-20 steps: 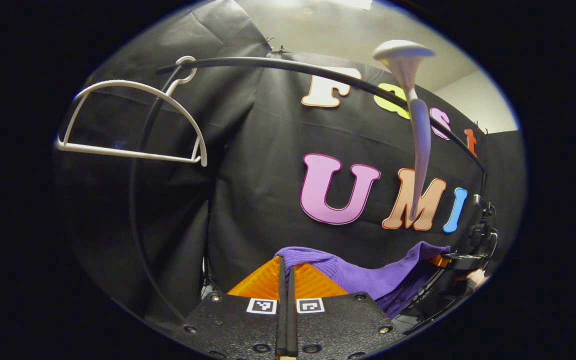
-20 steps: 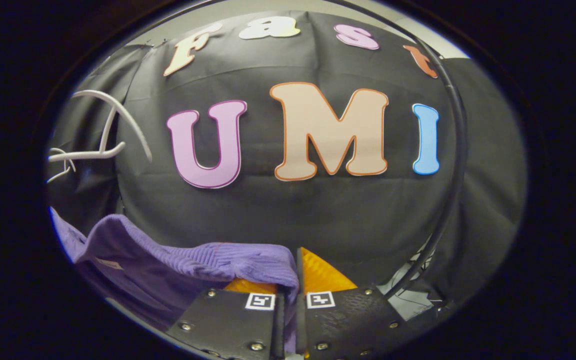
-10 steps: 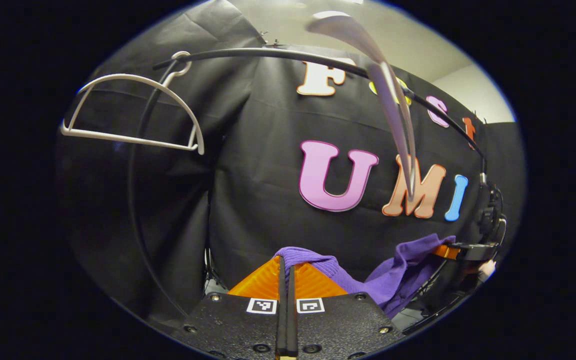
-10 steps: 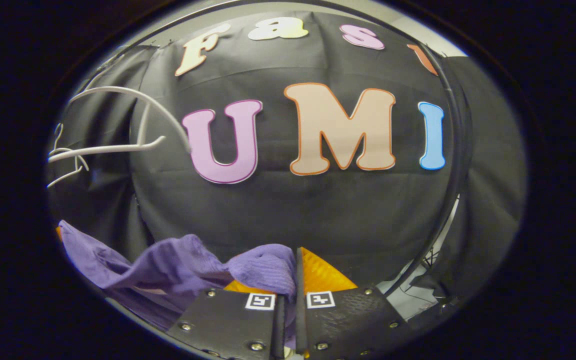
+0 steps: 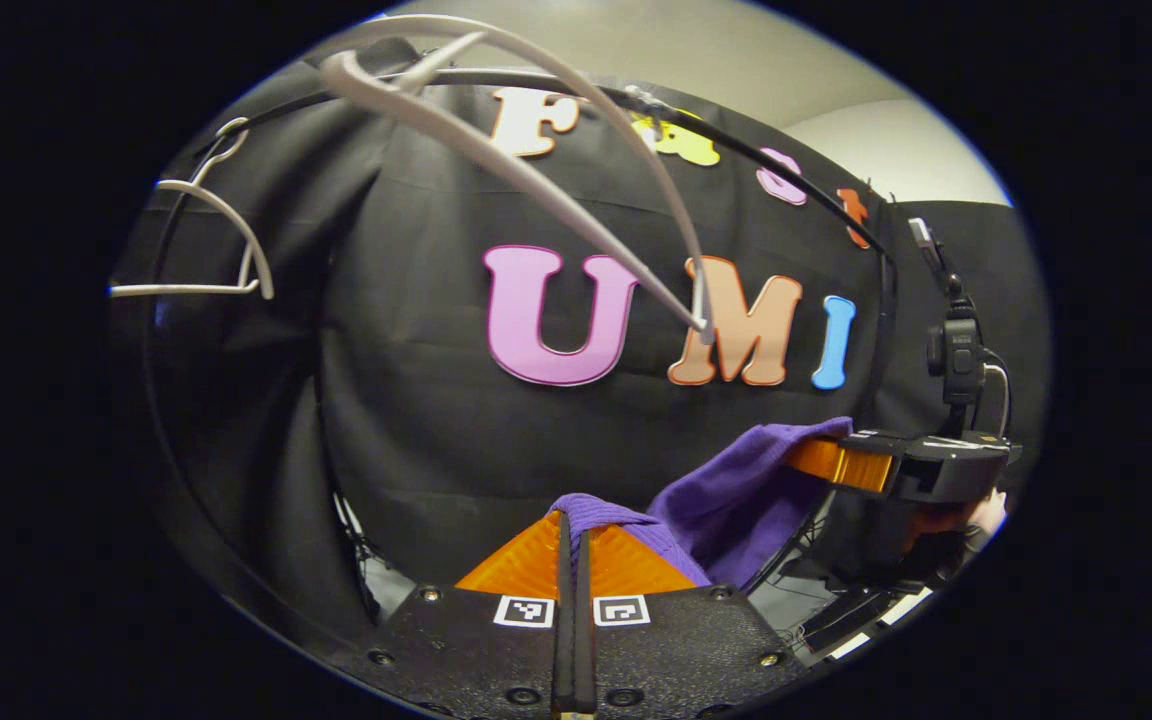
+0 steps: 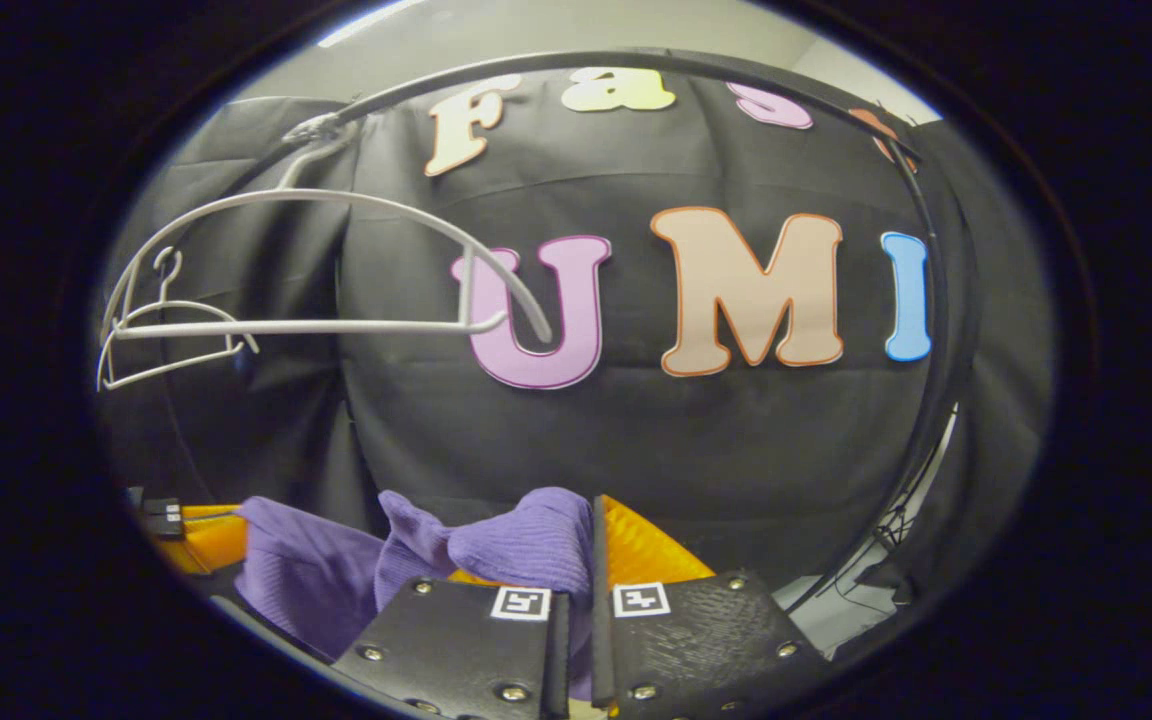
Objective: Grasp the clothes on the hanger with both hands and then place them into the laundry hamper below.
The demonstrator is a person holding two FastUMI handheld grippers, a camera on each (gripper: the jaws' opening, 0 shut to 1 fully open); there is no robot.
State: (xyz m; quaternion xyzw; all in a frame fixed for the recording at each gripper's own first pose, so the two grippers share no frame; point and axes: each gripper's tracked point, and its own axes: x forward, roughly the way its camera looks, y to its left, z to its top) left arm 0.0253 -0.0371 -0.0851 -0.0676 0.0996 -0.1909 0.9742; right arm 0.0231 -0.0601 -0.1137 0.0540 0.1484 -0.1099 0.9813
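Purple garment (image 5: 736,490) slung btwn both grippers, left gripper (image 5: 573,545) & right gripper (image 6: 576,545) clamped on it

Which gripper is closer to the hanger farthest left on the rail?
Left, probably. That hanger hangs up and left of the left gripper; from the right gripper it lies farther left, beyond the other hanger.

Black curved rail (image 6: 636,60) overhead; second white hanger (image 5: 201,250) on it, far left.
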